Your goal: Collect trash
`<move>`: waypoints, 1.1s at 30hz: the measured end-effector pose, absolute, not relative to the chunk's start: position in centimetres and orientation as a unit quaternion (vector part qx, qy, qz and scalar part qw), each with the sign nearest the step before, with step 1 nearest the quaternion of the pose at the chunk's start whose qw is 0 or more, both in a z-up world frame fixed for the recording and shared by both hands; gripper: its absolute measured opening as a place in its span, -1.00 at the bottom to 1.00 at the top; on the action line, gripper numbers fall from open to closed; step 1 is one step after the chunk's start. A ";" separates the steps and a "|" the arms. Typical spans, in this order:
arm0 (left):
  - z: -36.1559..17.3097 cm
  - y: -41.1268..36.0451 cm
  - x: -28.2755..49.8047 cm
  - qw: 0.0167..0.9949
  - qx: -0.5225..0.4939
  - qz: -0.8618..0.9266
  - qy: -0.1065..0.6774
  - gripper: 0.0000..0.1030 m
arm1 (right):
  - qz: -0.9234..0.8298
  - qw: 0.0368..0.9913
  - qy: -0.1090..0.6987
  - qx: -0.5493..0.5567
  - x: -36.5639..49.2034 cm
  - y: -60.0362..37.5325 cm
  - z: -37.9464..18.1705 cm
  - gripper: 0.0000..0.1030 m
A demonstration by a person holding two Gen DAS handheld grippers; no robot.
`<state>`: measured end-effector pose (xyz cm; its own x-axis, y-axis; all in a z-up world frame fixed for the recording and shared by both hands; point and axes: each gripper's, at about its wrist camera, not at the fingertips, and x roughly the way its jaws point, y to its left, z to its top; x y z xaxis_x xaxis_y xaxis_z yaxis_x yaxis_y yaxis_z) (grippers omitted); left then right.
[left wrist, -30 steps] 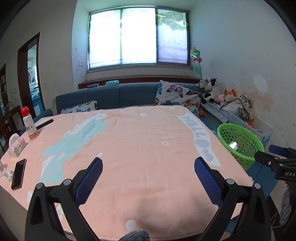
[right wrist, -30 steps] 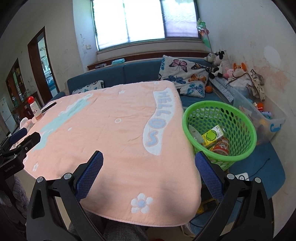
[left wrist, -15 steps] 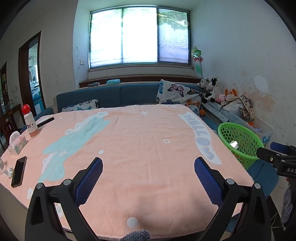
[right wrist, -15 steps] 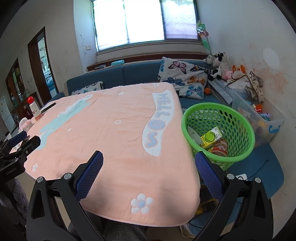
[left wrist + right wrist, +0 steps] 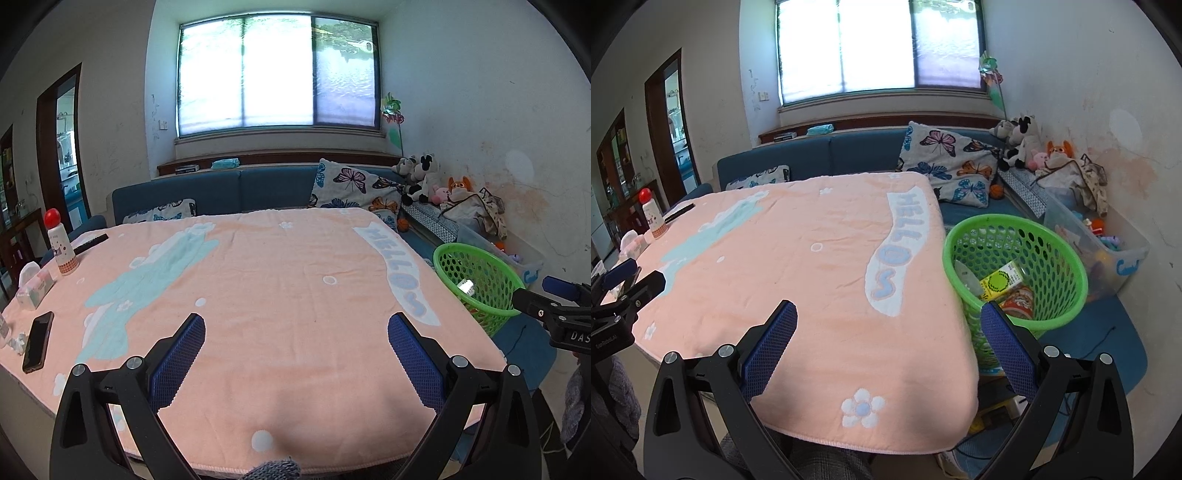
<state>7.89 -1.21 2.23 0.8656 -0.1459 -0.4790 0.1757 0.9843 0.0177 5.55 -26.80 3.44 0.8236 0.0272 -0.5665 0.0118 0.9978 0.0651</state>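
Note:
A green mesh basket (image 5: 1015,229) stands on the floor off the table's right edge; it also shows in the left wrist view (image 5: 476,258). Inside it lie a yellow-green carton (image 5: 1001,282), a red printed can (image 5: 1019,301) and a grey wrapper (image 5: 967,277). My left gripper (image 5: 295,332) hovers open over the near part of the pink tablecloth (image 5: 280,280), nothing between its fingers. My right gripper (image 5: 888,321) is open too, over the table's near right corner, its right finger (image 5: 1004,336) in front of the basket. Each gripper shows at the edge of the other's view.
At the table's left edge sit a red-capped bottle (image 5: 61,243), a black remote (image 5: 90,243), a tissue pack (image 5: 35,288) and a black phone (image 5: 37,341). A blue sofa (image 5: 229,192) with butterfly cushions runs behind. Plush toys and a clear storage bin (image 5: 1108,243) line the right wall.
Both grippers have drawn back and up a little from the table, so more of the near cloth edge shows. Both stay open; the basket's contents are unchanged.

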 end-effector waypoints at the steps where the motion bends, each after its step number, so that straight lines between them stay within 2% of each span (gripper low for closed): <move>1: 2.3 -1.2 7.9 0.965 0.030 -0.083 0.245 0.86 | 0.003 0.955 0.296 0.032 5.5 -26.8 3.4 0.91; 33: 2.4 -2.0 7.7 0.967 0.031 -0.074 0.244 0.86 | -0.020 0.961 0.276 0.013 4.9 -26.5 3.5 0.91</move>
<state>7.67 -2.01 2.42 0.8702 -0.1280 -0.4758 0.1582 0.9871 0.0238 4.85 -26.54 3.51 0.8466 -0.0314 -0.5313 0.0462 0.9988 0.0145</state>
